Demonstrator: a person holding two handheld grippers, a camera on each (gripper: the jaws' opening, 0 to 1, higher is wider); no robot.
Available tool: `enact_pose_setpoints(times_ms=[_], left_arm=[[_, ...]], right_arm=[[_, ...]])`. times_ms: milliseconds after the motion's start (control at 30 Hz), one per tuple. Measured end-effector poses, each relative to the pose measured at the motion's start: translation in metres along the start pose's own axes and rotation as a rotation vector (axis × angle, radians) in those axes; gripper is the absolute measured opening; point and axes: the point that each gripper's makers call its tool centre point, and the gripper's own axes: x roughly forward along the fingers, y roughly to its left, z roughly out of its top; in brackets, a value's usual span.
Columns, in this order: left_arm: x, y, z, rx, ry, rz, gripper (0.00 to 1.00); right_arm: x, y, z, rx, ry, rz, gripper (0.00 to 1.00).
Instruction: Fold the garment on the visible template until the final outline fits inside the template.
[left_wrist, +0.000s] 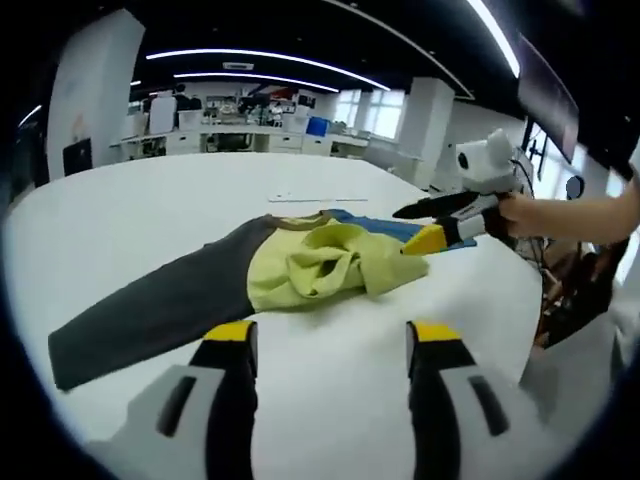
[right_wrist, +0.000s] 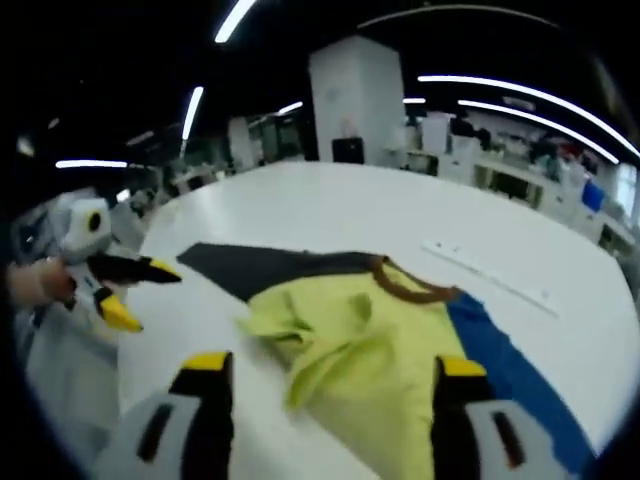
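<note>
Looking across the white table (left_wrist: 140, 200), I see the garment (left_wrist: 300, 265) spread near its middle: a yellow-green body bunched in loose folds, a dark grey sleeve (left_wrist: 150, 305) stretched flat away from it, a blue part (right_wrist: 510, 375) along the far side and a brown collar (right_wrist: 410, 285). From the left gripper view, my left gripper (left_wrist: 330, 345) hovers just short of the cloth with its jaws spread wide and nothing between them. My right gripper (right_wrist: 325, 375) hangs low over the yellow-green fabric, jaws likewise parted; whether the tips touch the cloth I cannot tell. A thin pale strip (right_wrist: 490, 272) lies on the tabletop beyond the collar. Desks and ceiling lights fill the room behind.
</note>
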Motion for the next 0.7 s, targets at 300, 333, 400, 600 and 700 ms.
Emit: enact_pose_setpoints(times_ms=[300,333,400,600,700], left_arm=[[0.039,0.009,-0.001,-0.066,0.046,-0.022,0.44],[0.044,0.012,-0.002,-0.071,0.049,-0.014,0.45],[0.049,0.014,-0.005,-0.116,0.064,-0.007,0.46],[0.064,0.019,-0.018,-0.212,0.104,0.004,0.38],[0.069,0.018,-0.019,-0.229,0.103,0.004,0.34]], right_arm=[[-0.001,0.027,-0.020,0.088,0.018,0.046,0.72],[0.000,0.029,-0.022,0.089,0.022,0.040,0.72],[0.007,0.025,-0.024,0.093,0.022,0.041,0.69],[0.008,0.033,-0.031,0.153,0.024,0.035,0.59],[0.012,0.033,-0.035,0.180,0.024,0.039,0.55]])
